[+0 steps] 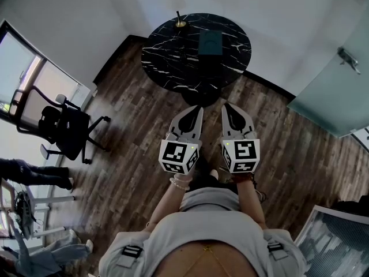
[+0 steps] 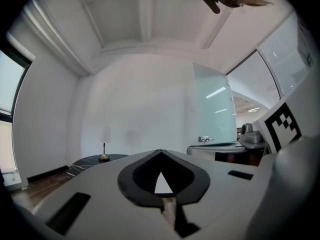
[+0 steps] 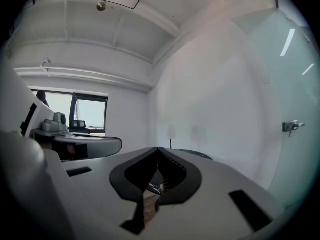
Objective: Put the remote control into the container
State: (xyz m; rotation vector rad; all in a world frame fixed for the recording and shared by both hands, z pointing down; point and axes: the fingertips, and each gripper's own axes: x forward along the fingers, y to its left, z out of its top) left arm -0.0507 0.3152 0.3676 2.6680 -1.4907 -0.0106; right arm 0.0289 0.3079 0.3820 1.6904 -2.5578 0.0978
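Note:
A round black marble table (image 1: 173, 56) stands ahead on the wood floor. On it rests a dark rectangular container (image 1: 210, 42). I cannot make out a remote control in any view. My left gripper (image 1: 199, 107) and right gripper (image 1: 226, 105) are held side by side at waist height, short of the table's near edge and pointing toward it. Both have their jaws together with nothing between them. In the left gripper view the left gripper (image 2: 160, 151) shows its tips meeting. The right gripper (image 3: 159, 149) looks the same in its own view.
A small brass stand (image 1: 180, 22) sits at the table's far edge. A black office chair (image 1: 66, 128) is at the left by the window. A frosted glass door (image 1: 340, 91) with a handle (image 1: 350, 59) is at the right. Another person's legs (image 1: 34, 175) show at far left.

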